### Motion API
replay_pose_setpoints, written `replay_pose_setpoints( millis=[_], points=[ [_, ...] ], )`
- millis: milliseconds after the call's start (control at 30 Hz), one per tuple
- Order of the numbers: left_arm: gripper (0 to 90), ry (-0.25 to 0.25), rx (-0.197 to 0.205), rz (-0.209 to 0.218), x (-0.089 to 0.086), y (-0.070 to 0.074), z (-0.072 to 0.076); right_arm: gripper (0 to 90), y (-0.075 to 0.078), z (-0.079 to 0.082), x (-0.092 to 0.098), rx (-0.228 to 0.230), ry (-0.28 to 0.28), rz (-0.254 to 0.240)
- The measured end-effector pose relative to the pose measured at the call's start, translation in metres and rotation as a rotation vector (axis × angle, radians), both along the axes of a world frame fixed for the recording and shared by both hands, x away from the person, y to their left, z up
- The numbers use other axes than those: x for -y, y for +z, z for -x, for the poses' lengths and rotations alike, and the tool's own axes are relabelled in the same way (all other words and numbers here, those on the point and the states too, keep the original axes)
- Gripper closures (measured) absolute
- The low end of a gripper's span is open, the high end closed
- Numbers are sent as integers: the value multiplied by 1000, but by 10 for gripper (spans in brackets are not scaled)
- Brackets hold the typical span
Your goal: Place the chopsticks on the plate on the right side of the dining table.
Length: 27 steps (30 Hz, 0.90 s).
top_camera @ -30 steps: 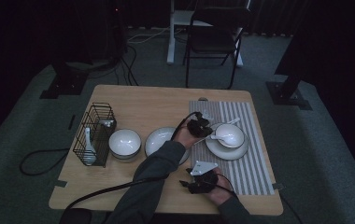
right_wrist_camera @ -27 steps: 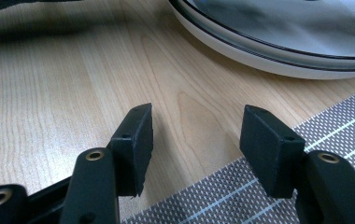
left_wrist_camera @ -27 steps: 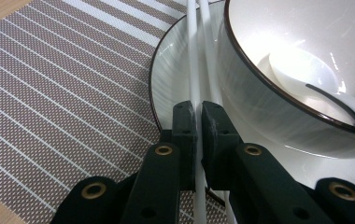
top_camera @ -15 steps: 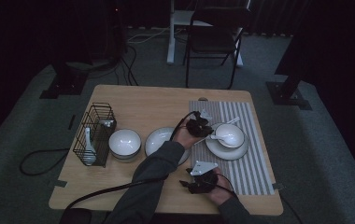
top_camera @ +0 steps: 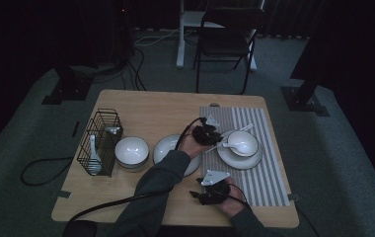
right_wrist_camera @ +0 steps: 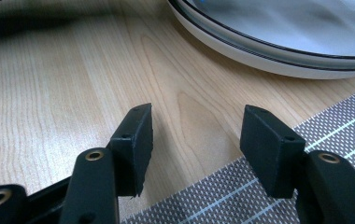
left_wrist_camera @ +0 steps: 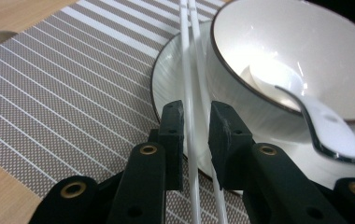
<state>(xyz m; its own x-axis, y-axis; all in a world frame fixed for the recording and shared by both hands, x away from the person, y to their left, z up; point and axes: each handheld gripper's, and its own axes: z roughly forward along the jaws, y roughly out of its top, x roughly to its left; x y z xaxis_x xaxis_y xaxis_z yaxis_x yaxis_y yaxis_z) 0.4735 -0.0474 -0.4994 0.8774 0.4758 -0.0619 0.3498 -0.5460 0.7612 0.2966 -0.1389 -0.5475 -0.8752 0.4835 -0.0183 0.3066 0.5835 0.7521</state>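
My left gripper (left_wrist_camera: 195, 123) had just been opening, its jaws narrowly apart around two thin white chopsticks (left_wrist_camera: 188, 70). They lay side by side across the plate's (left_wrist_camera: 166, 79) rim, beside the bowl (left_wrist_camera: 278, 51), over the striped mat (left_wrist_camera: 63, 84).

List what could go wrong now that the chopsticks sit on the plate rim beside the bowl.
1. The left gripper has just been opening, its jaws a little apart around the white chopsticks. These lean on the rim of the plate, so they may roll or slide onto the striped placemat.
2. Pulling back at an angle could drag a chopstick along.
3. The bowl with the spoon stands close beside the jaws and could be knocked.
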Motion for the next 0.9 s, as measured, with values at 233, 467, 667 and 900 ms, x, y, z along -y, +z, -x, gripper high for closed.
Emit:
replay_pose_setpoints(
  millis=[233, 467, 667, 900],
  points=[
    [752, -14, -7, -11, 2, -7, 1, 437, 0, 0, 0, 0, 0, 0],
    [781, -34, 5, -22, 5, -8, 3, 437, 0, 0, 0, 0, 0, 0],
    [797, -45, 9, -43, 7, -10, 2, 437, 0, 0, 0, -1, 0, 0],
    [800, -67, 20, -51, 9, -10, 1, 436, 0, 0, 0, -2, 0, 0]
  ],
)
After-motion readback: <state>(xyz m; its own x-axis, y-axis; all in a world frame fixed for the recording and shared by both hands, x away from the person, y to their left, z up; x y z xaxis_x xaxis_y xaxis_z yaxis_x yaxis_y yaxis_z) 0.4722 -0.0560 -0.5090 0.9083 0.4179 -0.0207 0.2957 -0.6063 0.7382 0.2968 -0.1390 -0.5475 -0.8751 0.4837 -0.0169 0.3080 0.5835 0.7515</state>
